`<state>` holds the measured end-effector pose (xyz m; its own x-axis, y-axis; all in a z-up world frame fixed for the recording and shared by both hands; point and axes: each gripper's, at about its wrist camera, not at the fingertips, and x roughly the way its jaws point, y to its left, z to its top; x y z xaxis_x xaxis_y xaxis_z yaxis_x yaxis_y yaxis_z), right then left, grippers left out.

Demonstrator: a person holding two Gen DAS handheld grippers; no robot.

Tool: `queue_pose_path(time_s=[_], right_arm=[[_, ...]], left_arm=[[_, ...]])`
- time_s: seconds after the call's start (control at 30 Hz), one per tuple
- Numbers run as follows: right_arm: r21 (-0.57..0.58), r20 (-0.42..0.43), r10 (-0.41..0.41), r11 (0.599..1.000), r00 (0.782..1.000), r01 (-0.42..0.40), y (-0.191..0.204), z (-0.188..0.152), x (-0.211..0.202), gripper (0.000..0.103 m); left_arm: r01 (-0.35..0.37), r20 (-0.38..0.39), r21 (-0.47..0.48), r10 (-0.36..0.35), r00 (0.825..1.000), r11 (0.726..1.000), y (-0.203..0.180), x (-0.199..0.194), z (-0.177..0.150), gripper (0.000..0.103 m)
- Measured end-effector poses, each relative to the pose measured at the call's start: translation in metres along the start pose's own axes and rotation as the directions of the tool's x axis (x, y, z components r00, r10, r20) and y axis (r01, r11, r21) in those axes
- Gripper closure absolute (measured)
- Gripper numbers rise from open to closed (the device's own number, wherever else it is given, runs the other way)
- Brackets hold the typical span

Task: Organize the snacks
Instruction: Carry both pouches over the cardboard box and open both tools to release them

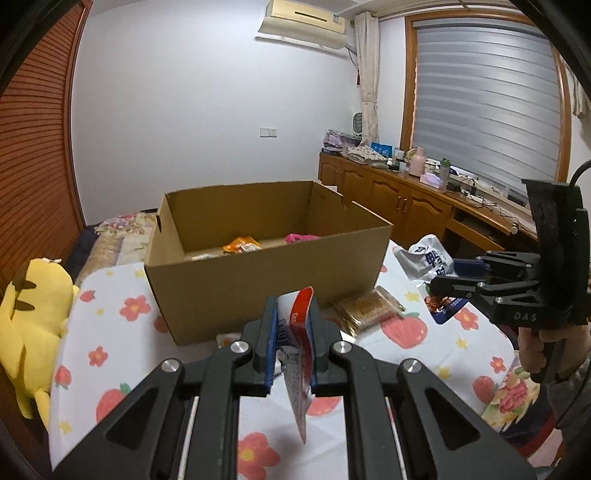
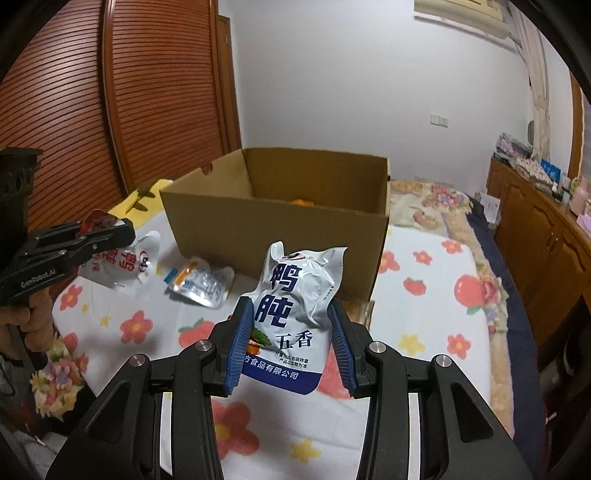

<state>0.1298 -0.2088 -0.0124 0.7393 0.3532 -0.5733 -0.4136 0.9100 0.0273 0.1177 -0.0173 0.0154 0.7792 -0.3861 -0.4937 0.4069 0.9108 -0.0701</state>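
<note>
Both our tools are gripping pouches above the bed: left tool pinches a red pouch edge-on, right tool squeezes a blue-white pouch mid-body. Light, crinkly, probably slippery, so we'd hold flat sides.

A yellow plush toy lies at the edge of the flower-printed sheet, below a slatted wooden door, with an air conditioner high on the wall and a cluttered wooden sideboard under the window blind
</note>
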Motion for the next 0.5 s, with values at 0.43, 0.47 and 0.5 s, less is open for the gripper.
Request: queue_pose_path(time_s=[0.43,0.47,0.5], right_arm=[[-0.036,0.074,-0.014,0.999,0.997,0.016,0.002,0.053,0.007,0.062],[-0.040,0.080,-0.014,0.999,0.997,0.017,0.003,0.058,0.010,0.062],[-0.042,0.084,-0.014,0.999,0.996,0.017,0.004,0.061,0.011,0.062]], left_arm=[[-0.049,0.053,0.014,0.049,0.997,0.999,0.016,0.009,0.042,0.093],[-0.054,0.062,0.015,0.053,0.997,0.998,0.018,0.010,0.047,0.093],[-0.058,0.069,0.016,0.057,0.996,0.998,0.019,0.012,0.051,0.093]])
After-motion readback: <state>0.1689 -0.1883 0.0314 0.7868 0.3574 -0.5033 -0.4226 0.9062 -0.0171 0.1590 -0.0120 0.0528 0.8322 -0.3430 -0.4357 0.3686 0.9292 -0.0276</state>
